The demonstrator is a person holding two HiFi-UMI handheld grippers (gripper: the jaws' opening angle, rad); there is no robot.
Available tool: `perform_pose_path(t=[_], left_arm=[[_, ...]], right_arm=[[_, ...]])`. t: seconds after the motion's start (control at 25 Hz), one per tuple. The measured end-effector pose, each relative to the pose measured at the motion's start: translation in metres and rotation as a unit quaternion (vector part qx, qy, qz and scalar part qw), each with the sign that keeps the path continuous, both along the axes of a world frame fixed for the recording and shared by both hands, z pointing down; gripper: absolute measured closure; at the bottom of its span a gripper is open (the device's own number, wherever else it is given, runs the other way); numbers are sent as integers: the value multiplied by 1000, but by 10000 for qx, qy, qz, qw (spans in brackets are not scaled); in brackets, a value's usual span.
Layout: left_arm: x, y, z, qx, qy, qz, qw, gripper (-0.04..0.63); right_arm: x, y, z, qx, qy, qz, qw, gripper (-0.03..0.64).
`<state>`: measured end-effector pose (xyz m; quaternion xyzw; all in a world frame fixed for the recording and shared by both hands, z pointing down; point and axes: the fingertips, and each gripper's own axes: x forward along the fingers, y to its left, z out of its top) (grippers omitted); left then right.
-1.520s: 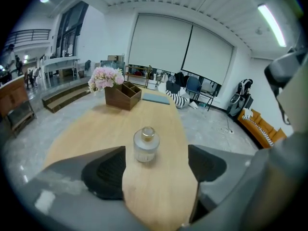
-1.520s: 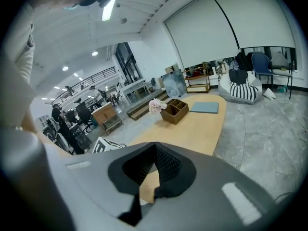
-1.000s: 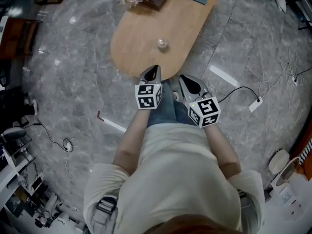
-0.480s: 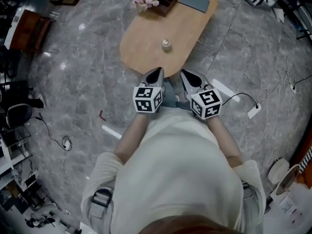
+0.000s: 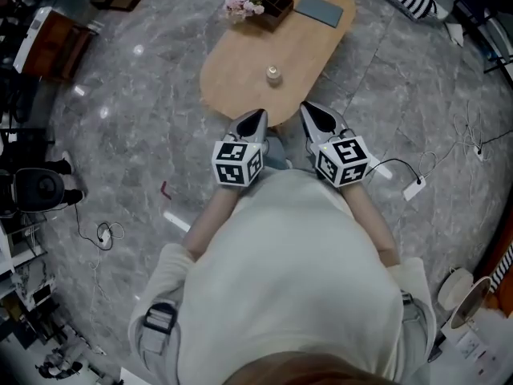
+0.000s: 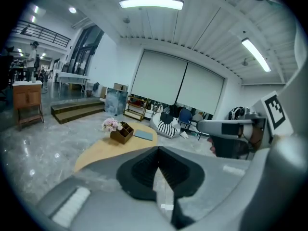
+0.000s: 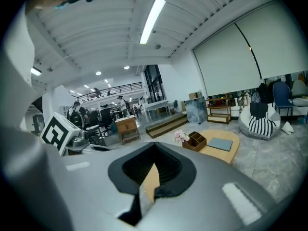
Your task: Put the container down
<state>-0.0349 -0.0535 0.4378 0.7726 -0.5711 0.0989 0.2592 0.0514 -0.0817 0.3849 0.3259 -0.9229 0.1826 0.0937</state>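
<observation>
Head view: the container [image 5: 273, 73] stands upright on the bench [image 5: 232, 83], about mid-width, well apart from both tools.
Left tool [image 5: 253, 119]: jaws together, nothing between them; held by the chest, just short of the bench's near end.
Right tool [image 5: 314, 112]: right gripper view shows jaws closed to a sliver, empty; level with the left tool.
Step in hand: set-down looks done; what is left is to stay clear.
Doing it well: hold both tools high and back with jaws closed, and avoid sweeping over the near end. The container is small and probably tips easily.
Around: box [image 5: 272, 0], flowers [image 5: 239, 6] and grey pad [image 5: 318, 10] at the far end, well apart from the container.
In the way: nothing on the bench; the floor cable [image 5: 401, 167] and plug block [image 5: 414, 188] on the right are a trip risk.
</observation>
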Motion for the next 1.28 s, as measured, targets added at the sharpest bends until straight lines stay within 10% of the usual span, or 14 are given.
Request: perform_pose_path(t=[1.28], left_arm=[[-6, 4, -8, 160, -66, -15, 9998, 594]], right_arm=[[-2, 5, 3, 92, 108, 12, 9999, 617]])
